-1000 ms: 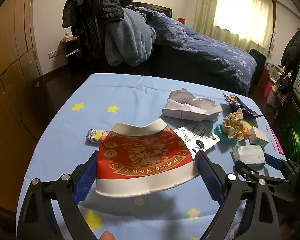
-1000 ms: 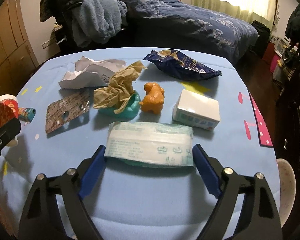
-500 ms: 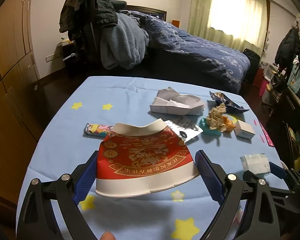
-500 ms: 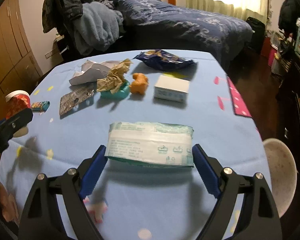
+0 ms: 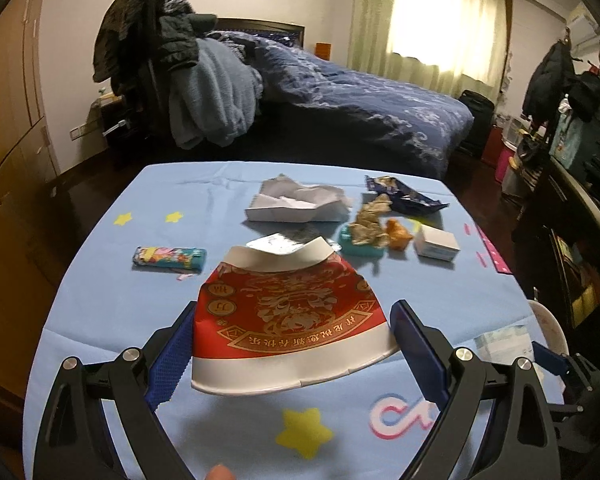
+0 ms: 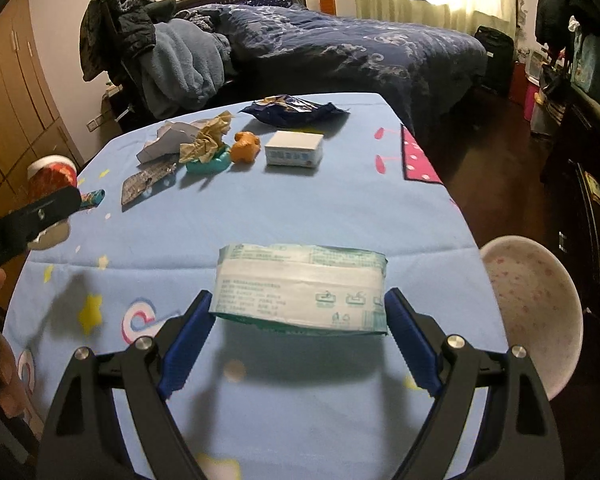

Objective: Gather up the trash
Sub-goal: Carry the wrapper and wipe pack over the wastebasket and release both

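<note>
The left gripper (image 5: pixel 292 344) is clamping a flattened red paper cup (image 5: pixel 288 316); the right gripper (image 6: pixel 300 320) is gripping a tissue pack (image 6: pixel 300 288), both above the table's (image 6: pixel 300 208) near edge.

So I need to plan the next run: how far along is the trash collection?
Nothing looks binned yet. In hand: the left claw grips a flattened red paper cup, and the right claw grips a tissue pack, near the white bin. Left on the table: crumpled paper, blue wrapper, foil blister, small box, candy pack.
</note>
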Available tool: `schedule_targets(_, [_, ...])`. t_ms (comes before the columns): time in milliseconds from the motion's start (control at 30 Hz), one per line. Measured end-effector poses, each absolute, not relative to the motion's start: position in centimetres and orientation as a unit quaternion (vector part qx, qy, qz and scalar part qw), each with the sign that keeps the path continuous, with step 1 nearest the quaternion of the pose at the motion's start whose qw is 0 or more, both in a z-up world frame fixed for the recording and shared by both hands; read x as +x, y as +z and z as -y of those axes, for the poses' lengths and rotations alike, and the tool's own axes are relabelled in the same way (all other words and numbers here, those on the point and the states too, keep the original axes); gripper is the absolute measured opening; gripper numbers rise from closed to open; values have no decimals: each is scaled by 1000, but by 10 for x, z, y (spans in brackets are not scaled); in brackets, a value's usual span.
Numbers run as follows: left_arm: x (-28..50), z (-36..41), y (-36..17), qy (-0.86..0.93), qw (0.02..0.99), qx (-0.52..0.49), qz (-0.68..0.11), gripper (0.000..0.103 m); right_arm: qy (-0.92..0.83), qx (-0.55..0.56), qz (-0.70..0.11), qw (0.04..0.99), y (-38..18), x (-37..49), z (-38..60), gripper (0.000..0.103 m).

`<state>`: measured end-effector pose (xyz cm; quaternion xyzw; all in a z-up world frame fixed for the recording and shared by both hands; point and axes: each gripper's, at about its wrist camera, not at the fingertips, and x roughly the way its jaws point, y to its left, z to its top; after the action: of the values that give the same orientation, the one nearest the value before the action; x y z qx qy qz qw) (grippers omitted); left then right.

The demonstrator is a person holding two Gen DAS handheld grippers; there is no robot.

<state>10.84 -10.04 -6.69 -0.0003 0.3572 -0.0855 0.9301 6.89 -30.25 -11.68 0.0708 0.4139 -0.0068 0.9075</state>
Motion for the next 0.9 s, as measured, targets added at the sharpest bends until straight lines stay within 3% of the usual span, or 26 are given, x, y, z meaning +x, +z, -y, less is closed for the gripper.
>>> schedule_targets(367, [91,172,-52,-171,923,22,-344,93,-57,101,-394,912,-113,28,360,86])
schedule_targets(900, [82,350,-60,-342,864,82,-360,93,-198,167,-356,898,-125,-39,503,86])
